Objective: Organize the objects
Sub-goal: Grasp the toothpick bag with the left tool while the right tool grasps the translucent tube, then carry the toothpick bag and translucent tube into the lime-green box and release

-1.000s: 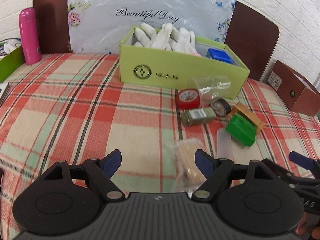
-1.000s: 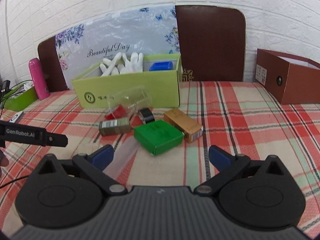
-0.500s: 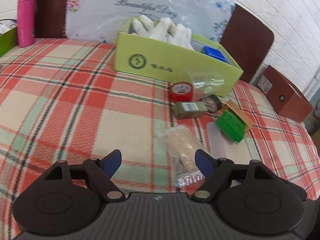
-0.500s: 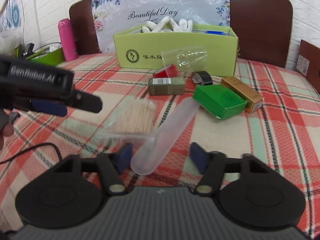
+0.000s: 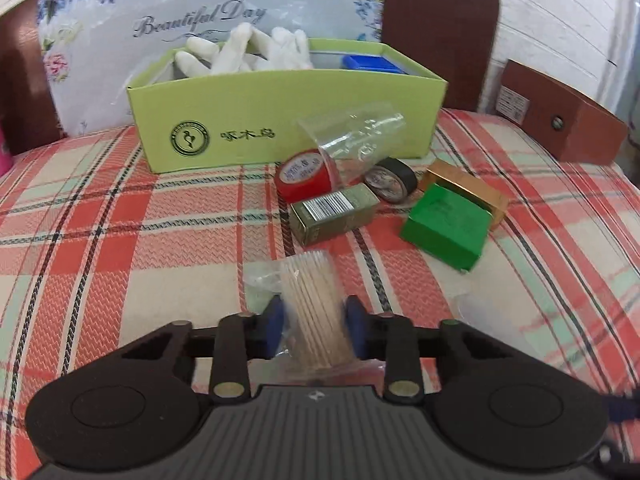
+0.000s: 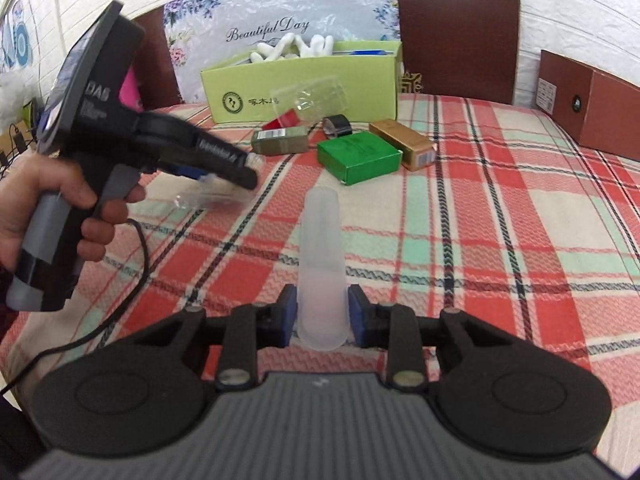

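Two grippers are seen over a worktop (image 5: 100,248) covered with a red, cream and green plaid cloth. At the left, the left gripper (image 5: 314,326) is closing on a clear bag of toothpicks (image 5: 316,312), which lies between its blue pads; the pads are seen at the bag's sides, touching the plastic. In the right wrist view this gripper (image 6: 224,160) is held by a hand (image 6: 52,200), and the bag is blurred beneath it. Further right, the right gripper (image 6: 322,316) is closing on a frosted plastic tube (image 6: 322,256), which is set lengthwise between the pads with its open end nearest the camera; the pads are seen close against its sides. Behind both, a light green cardboard box (image 5: 280,120) is placed, with white gloves (image 5: 248,52) and a blue item (image 5: 372,64) inside it. In front of the box, from left to right, a red tape roll (image 5: 304,174), a clear plastic cup (image 5: 352,140) on its side, an olive-gold carton (image 5: 334,212), a black tape roll (image 5: 392,178), a green box (image 5: 446,226) and a gold box (image 5: 466,184) are gathered. At the far right, a brown box (image 5: 560,120) is seen.
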{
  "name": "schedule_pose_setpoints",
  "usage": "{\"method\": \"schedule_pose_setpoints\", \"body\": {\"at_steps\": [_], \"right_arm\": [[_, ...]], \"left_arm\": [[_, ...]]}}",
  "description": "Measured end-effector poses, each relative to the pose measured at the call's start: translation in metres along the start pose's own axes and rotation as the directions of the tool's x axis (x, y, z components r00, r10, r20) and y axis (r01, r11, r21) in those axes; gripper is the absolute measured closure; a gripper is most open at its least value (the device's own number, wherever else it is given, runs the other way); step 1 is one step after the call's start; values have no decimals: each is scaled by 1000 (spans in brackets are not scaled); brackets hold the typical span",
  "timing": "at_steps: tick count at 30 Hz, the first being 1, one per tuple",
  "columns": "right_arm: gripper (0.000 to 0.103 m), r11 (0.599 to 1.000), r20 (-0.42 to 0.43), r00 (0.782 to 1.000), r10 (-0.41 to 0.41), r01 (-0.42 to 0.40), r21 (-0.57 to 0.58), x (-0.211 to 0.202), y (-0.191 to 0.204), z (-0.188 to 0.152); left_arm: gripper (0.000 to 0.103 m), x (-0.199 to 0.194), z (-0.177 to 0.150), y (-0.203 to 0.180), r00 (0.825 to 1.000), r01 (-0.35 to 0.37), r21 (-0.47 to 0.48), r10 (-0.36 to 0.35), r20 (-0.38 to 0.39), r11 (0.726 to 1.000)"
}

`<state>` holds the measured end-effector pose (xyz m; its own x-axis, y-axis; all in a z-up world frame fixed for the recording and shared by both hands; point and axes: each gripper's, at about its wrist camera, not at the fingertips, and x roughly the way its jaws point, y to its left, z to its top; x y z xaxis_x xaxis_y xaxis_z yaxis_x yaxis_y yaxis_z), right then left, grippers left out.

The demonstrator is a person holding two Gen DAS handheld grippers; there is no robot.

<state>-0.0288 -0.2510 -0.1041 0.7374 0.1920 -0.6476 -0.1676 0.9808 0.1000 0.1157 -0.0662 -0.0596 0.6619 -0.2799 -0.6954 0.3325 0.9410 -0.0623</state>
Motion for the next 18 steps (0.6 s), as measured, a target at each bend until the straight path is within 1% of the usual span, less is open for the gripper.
{"method": "schedule_pose_setpoints", "body": {"at_steps": [3,5,6,7,9,11,13,15,16,18], "right_arm": [[73,1000,2,1000,5,-5,-19,5,2,4],[71,999,1,1000,15,-15,-41,11,4,7],[69,999,-1,1000,17,-17,-47,14,4,8],[68,998,-2,1000,18,-18,-54,17,6,9],[67,998,-2,1000,20,-20,-67,21,8,11],[66,997,0,1000,21,-21,-75,24,10,13],[67,997,-1,1000,18,-18,-75,27,10,15],[67,998,-2,1000,12,-12,-62,29,9,17],[66,999,-1,1000,11,-11,-52,30,8,17],[66,999,-1,1000,7,-7,-50,32,9,18]], "left_arm": [[73,-17,-11,9,999,32,10,-31,-33,999],[73,-29,-19,18,998,50,-16,-51,-44,999],[70,-34,-24,22,997,55,-44,-57,-43,997],[62,-37,-27,26,997,59,-73,-62,-47,996],[55,-40,-32,29,996,78,-110,-83,-43,991],[56,-40,-31,27,995,77,-110,-83,-47,991],[63,-38,-29,22,996,64,-90,-69,-49,994],[63,-35,-28,19,997,58,-78,-62,-47,995],[60,-34,-28,17,997,54,-72,-57,-43,996],[58,-35,-29,17,998,52,-59,-55,-39,997]]}}
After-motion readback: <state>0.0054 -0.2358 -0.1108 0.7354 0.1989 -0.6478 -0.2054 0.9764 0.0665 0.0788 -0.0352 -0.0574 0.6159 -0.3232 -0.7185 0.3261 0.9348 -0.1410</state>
